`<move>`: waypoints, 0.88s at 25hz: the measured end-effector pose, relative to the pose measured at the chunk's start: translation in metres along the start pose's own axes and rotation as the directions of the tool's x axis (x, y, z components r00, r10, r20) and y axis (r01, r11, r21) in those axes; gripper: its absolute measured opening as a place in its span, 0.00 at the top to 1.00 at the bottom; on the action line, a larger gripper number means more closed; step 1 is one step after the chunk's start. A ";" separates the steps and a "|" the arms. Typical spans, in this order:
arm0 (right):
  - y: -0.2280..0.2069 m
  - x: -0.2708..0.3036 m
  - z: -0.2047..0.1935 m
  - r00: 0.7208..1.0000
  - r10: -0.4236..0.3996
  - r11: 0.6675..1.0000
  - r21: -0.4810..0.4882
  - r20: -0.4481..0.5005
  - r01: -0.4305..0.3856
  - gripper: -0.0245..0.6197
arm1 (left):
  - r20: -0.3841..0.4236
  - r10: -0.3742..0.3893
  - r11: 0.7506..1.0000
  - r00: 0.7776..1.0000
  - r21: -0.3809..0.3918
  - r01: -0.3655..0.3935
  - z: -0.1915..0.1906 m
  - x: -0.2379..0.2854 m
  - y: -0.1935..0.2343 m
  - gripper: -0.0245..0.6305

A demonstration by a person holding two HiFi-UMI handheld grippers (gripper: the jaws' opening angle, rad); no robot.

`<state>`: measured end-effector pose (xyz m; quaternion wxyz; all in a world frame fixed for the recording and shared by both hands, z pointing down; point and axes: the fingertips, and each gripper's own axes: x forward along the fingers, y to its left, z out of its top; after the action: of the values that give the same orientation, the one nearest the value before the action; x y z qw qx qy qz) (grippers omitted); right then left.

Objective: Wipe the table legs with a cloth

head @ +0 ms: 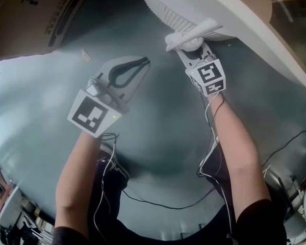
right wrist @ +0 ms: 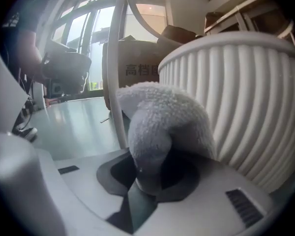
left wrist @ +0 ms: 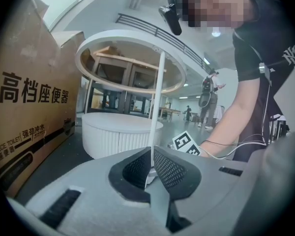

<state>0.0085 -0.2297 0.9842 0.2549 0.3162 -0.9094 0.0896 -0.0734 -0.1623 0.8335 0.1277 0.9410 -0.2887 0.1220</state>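
Observation:
A white round table has a ribbed base [head: 166, 6] and thin white legs. In the right gripper view a fluffy grey-white cloth [right wrist: 162, 124] fills the jaws of my right gripper [right wrist: 152, 168], which is shut on it. The cloth sits against a thin leg [right wrist: 114, 68], close beside the ribbed base [right wrist: 246, 102]. From the head view my right gripper [head: 194, 47] presses the cloth [head: 191, 36] at the foot of the table. My left gripper [head: 141, 64] hovers over the floor to the left, shut and holding nothing. Its view shows a leg [left wrist: 158, 97] straight ahead of the left gripper [left wrist: 151, 154].
A large brown cardboard box [head: 38, 11] stands at the back left, also visible beside the table [left wrist: 29, 112]. The tabletop rim [head: 255, 29] overhangs at the upper right. A small scrap [head: 85, 55] lies on the grey floor. Cables [head: 158, 203] trail near my arms.

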 end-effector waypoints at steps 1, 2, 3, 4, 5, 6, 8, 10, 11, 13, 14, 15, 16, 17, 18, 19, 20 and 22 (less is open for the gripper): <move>0.007 0.001 -0.004 0.999 0.053 0.998 0.026 -0.007 -0.052 0.84 | -0.001 -0.001 1.000 1.000 -0.002 0.001 0.001 0.001 -0.001 0.95; 0.015 0.001 -0.008 0.994 0.108 0.992 0.062 -0.011 -0.107 0.86 | 0.001 -0.002 1.000 1.000 -0.005 0.002 0.002 0.001 -0.002 0.95; 0.021 -0.001 -0.012 0.989 0.151 0.983 0.107 -0.007 -0.149 0.84 | 0.003 -0.004 1.000 1.000 -0.009 0.004 0.003 0.000 -0.003 0.95; 0.026 -0.005 -0.014 0.984 0.176 0.972 0.158 0.003 -0.174 0.84 | 0.005 -0.005 1.000 1.000 -0.015 0.006 0.003 -0.001 -0.004 0.95; 0.029 -0.011 -0.014 0.982 0.188 0.960 0.207 0.016 -0.188 0.84 | 0.001 -0.007 1.000 1.000 -0.024 0.007 0.003 -0.003 -0.006 0.95; 0.033 -0.018 -0.012 0.980 0.198 0.948 0.247 0.029 -0.199 0.84 | -0.005 -0.007 0.999 1.000 -0.036 0.007 0.003 -0.004 -0.009 0.95; 0.046 -0.034 -0.001 0.972 0.229 0.933 0.277 0.045 -0.232 0.84 | -0.009 -0.006 0.998 1.000 -0.057 0.005 0.007 -0.006 -0.015 0.95; 0.066 -0.052 0.019 0.961 0.271 0.924 0.264 0.059 -0.277 0.84 | -0.010 -0.006 0.997 1.000 -0.080 0.005 0.018 -0.009 -0.026 0.95; 0.076 -0.062 0.033 0.955 0.287 0.919 0.262 0.070 -0.296 0.84 | -0.017 -0.007 0.995 1.000 -0.095 0.005 0.025 -0.012 -0.033 0.95; 0.092 -0.085 0.067 0.949 0.300 0.905 0.285 0.102 -0.317 0.84 | -0.035 -0.005 0.992 0.999 -0.128 0.001 0.045 -0.022 -0.048 0.95; 0.097 -0.096 0.084 0.947 0.299 0.897 0.303 0.115 -0.320 0.84 | -0.042 -0.002 0.990 0.999 -0.142 -0.004 0.057 -0.028 -0.054 0.95; 0.102 -0.107 0.100 0.946 0.301 0.891 0.317 0.119 -0.324 0.84 | -0.050 0.001 0.988 0.999 -0.154 -0.009 0.069 -0.035 -0.059 0.95; 0.107 -0.120 0.115 0.944 0.309 0.887 0.324 0.115 -0.330 0.84 | -0.059 0.004 0.986 0.998 -0.164 -0.014 0.083 -0.042 -0.064 0.95; 0.113 -0.136 0.130 0.941 0.321 0.882 0.328 0.108 -0.338 0.84 | -0.067 0.007 0.985 0.998 -0.172 -0.019 0.099 -0.050 -0.069 0.95; 0.119 -0.154 0.148 0.937 0.334 0.876 0.332 0.101 -0.348 0.84 | -0.075 0.010 0.984 0.997 -0.179 -0.023 0.118 -0.060 -0.076 0.95; 0.125 -0.175 0.167 0.932 0.348 0.870 0.337 0.098 -0.360 0.84 | -0.083 0.013 0.982 0.996 -0.185 -0.028 0.139 -0.072 -0.085 0.95; 0.130 -0.196 0.190 0.927 0.362 0.863 0.340 0.100 -0.374 0.84 | -0.091 0.017 0.981 0.996 -0.191 -0.034 0.161 -0.084 -0.092 0.95; 0.134 -0.236 0.240 0.918 0.379 0.856 0.332 0.116 -0.395 0.84 | -0.109 0.019 0.980 0.994 -0.196 -0.040 0.208 -0.107 -0.104 0.95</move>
<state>-0.0142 -0.0779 0.6560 0.1502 0.1691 -0.9295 0.2914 -0.0670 -0.0891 0.5881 0.2340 0.9114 -0.3060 0.1447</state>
